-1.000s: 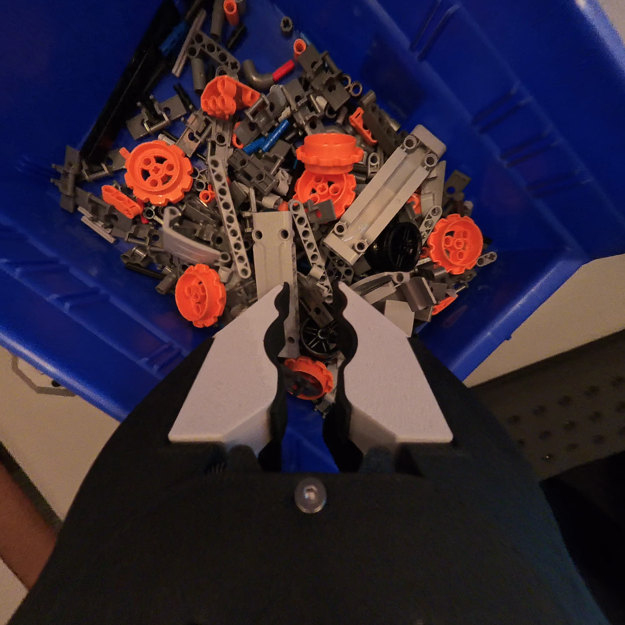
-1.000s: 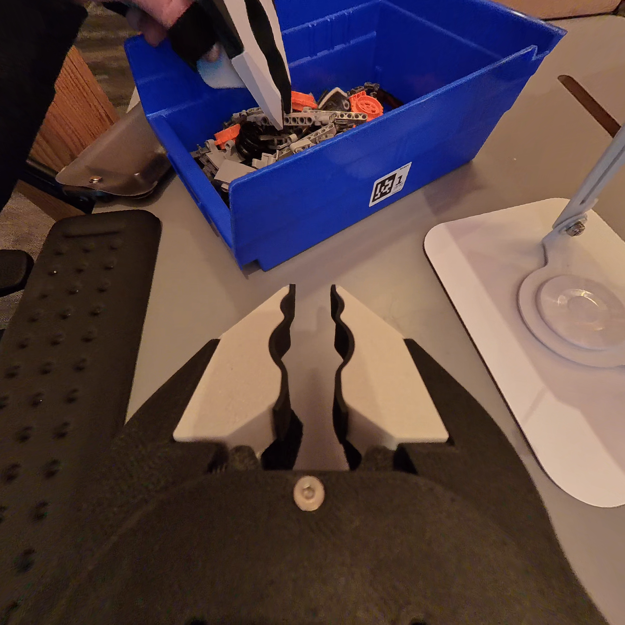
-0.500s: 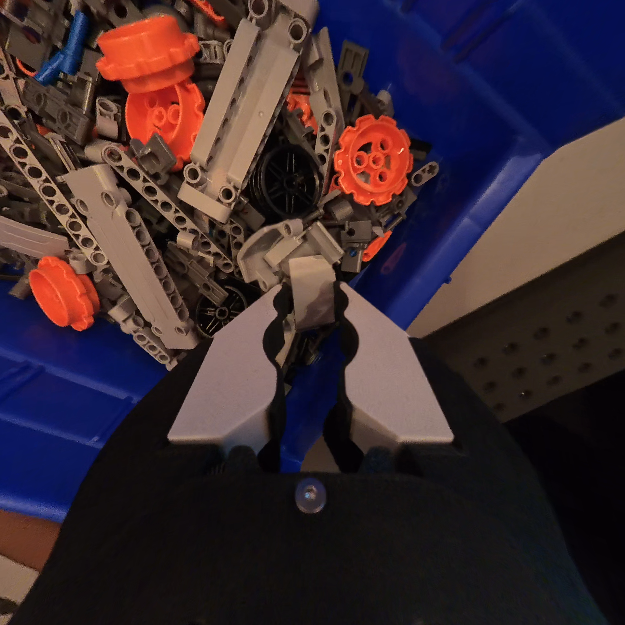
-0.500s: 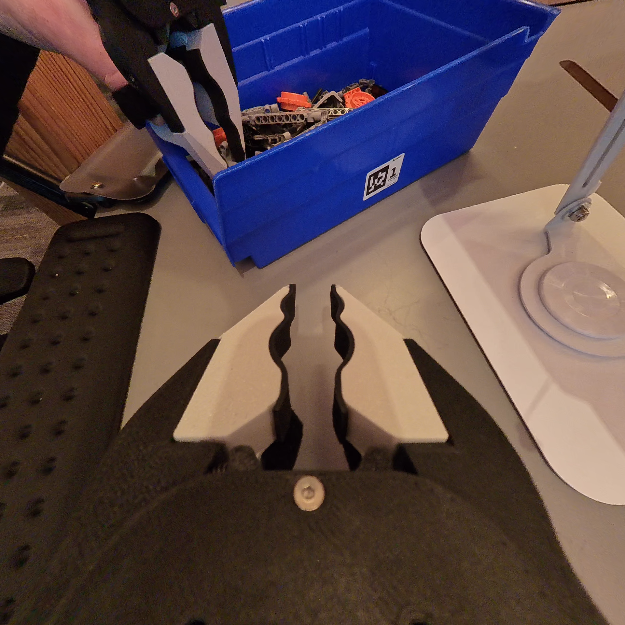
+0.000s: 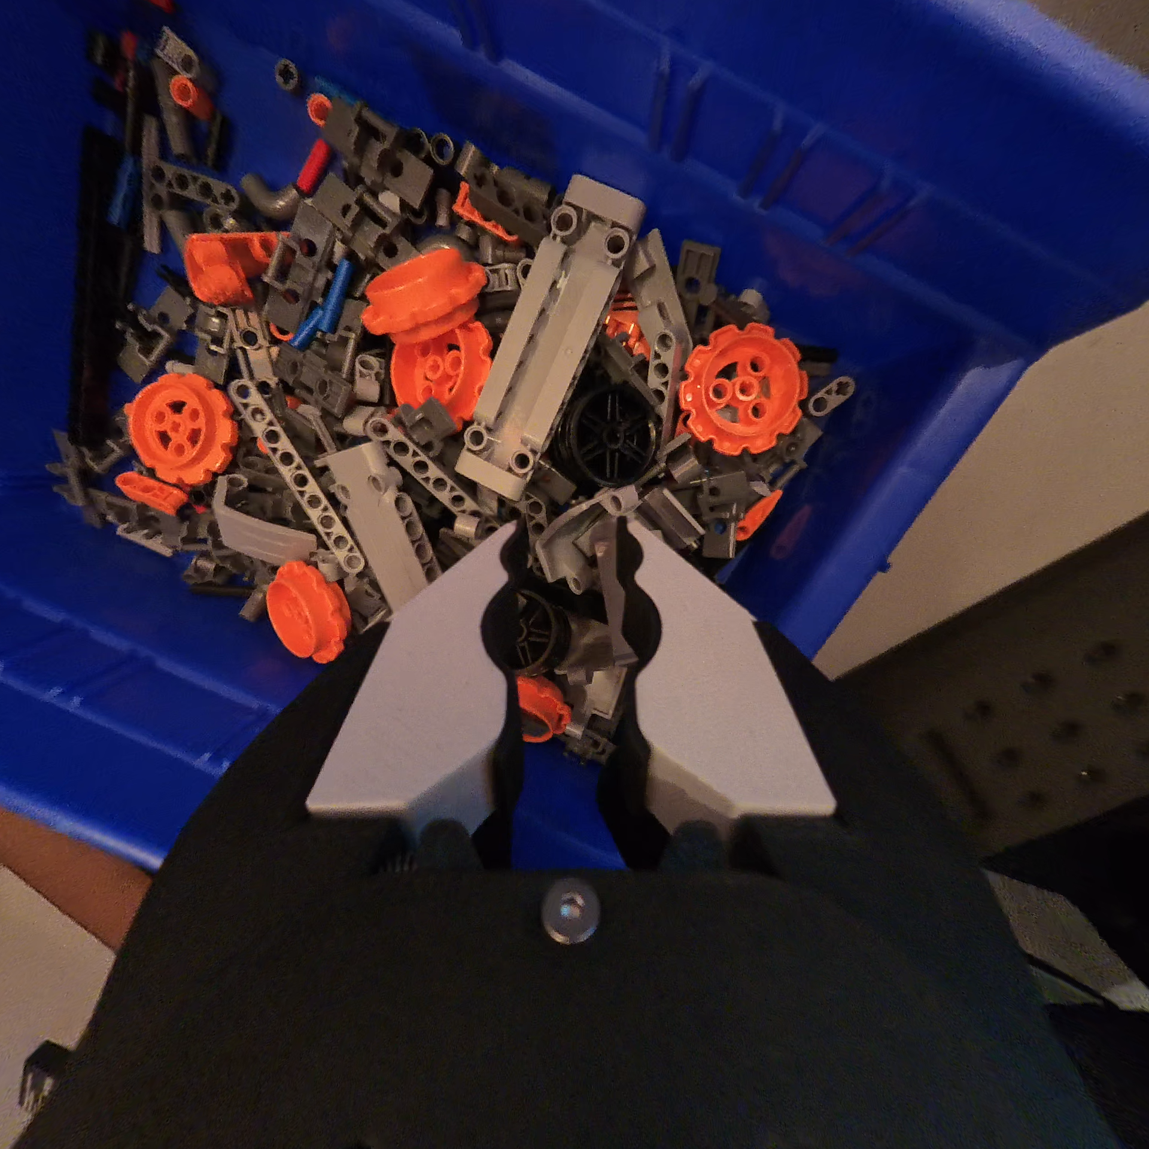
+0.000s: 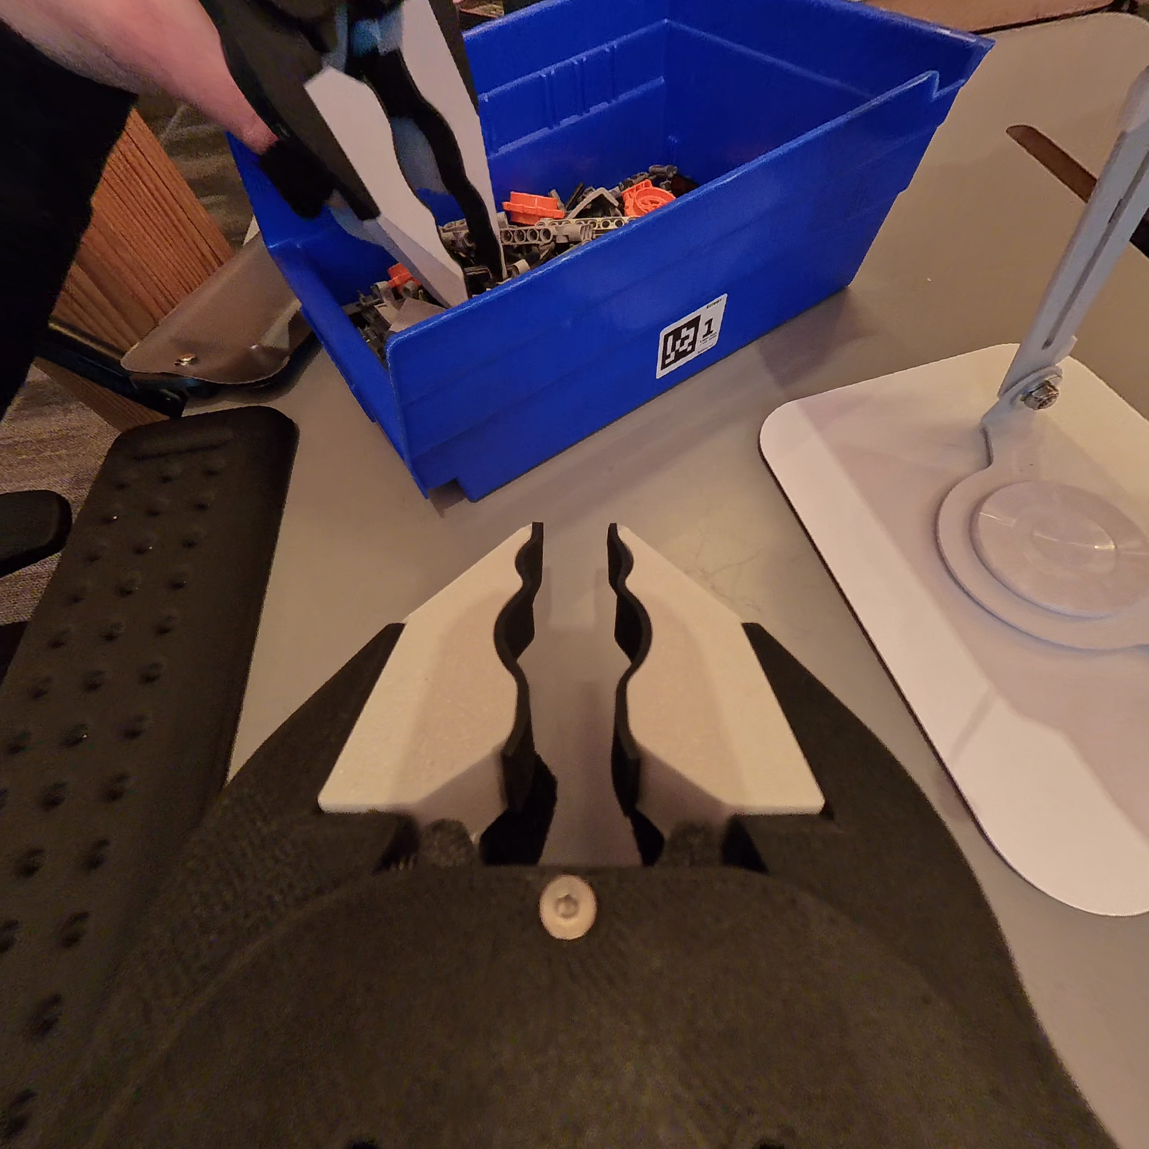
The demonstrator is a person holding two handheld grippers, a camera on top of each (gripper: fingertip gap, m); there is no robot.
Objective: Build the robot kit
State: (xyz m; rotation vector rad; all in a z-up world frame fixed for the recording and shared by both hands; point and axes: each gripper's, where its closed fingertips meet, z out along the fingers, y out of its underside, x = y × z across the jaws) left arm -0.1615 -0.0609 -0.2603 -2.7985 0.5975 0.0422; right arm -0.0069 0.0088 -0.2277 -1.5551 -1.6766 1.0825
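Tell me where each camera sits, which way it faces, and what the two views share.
Left wrist view: on the left gripper, looking steeply down into the blue bin of plastic building parts; only its own fingers show.
Right wrist view: on the right gripper, low over the grey table, facing the bin's side; the person's hand shows.
Shared: the bin, its parts, and the left gripper.

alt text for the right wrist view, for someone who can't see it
The right gripper, open and empty, hovers over a grey table facing a blue bin of small plastic building parts. The left gripper reaches into the bin.
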